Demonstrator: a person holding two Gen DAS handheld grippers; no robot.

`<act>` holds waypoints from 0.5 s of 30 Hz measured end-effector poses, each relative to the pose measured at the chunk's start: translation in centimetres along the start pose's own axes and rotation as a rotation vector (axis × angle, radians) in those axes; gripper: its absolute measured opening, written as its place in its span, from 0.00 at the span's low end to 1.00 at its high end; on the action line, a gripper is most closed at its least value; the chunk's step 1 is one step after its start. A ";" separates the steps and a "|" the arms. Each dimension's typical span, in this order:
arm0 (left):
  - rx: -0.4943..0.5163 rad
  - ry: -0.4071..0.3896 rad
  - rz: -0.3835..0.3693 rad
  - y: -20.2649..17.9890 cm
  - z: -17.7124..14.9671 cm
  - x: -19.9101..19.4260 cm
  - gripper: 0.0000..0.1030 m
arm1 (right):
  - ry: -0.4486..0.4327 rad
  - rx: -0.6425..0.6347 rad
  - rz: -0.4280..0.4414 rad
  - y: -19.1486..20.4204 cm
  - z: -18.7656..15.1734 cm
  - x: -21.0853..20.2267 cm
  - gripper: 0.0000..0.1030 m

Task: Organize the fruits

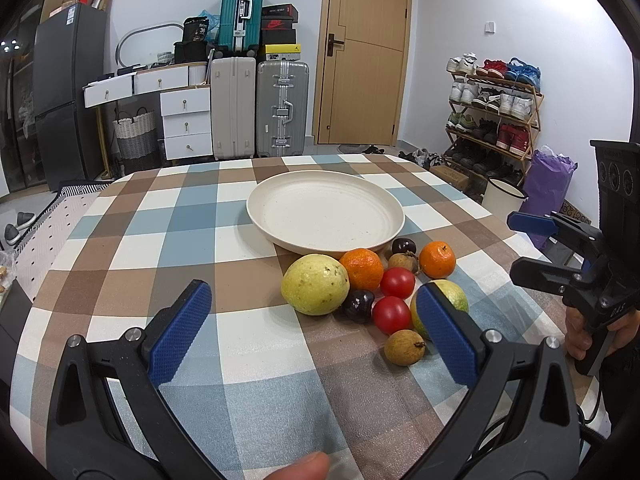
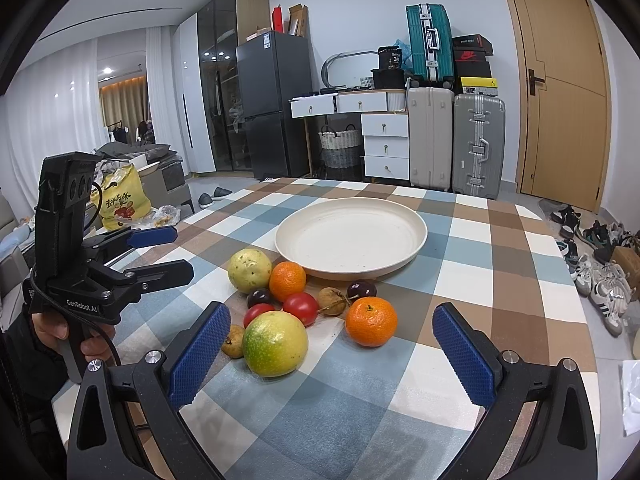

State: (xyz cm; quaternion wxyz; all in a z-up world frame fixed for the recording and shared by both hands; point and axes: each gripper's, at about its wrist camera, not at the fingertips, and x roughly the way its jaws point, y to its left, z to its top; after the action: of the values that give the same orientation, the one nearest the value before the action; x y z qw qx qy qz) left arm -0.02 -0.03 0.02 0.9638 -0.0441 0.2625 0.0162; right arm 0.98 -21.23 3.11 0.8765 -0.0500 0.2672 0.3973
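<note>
A cream plate (image 1: 325, 212) (image 2: 352, 236) stands empty on the checked tablecloth. In front of it lies a cluster of fruit: a yellow guava (image 1: 315, 290) (image 2: 250, 265), a yellow-green guava (image 2: 275, 344), two tangerines (image 1: 362, 269) (image 2: 371, 321), two red tomatoes (image 1: 392, 314), dark plums (image 1: 358, 306) and brown longans (image 1: 404, 347). My left gripper (image 1: 316, 332) is open and empty, just short of the fruit. My right gripper (image 2: 332, 354) is open and empty, with the yellow-green guava between its fingers' reach at the left.
The table's far edge (image 1: 280, 158) faces suitcases (image 1: 282, 108), white drawers (image 1: 186, 118), a dark fridge (image 1: 68, 92) and a door. A shoe rack (image 1: 494, 116) stands to the right. Each gripper shows in the other's view at the table side (image 1: 560, 264) (image 2: 132, 256).
</note>
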 end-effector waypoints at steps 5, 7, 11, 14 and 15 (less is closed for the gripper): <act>-0.001 0.002 0.000 0.0 0.0 0.0 0.99 | 0.002 -0.002 -0.001 0.0 0.0 0.0 1.00; -0.001 0.000 0.000 0.0 0.0 0.0 0.99 | 0.002 -0.003 0.000 0.0 0.0 0.0 1.00; -0.001 0.002 0.001 0.0 0.0 0.0 0.99 | 0.002 0.000 -0.004 0.0 0.0 0.0 1.00; -0.001 0.002 0.001 0.0 0.0 0.0 0.99 | 0.003 0.000 -0.003 0.0 0.0 0.0 1.00; -0.003 0.001 0.001 0.0 0.0 0.0 0.99 | 0.003 0.001 -0.008 0.0 0.0 0.0 1.00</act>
State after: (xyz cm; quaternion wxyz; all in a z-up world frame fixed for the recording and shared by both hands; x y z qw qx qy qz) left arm -0.06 -0.03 0.03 0.9635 -0.0454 0.2631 0.0168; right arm 1.01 -21.26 3.16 0.8777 -0.0513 0.2683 0.3937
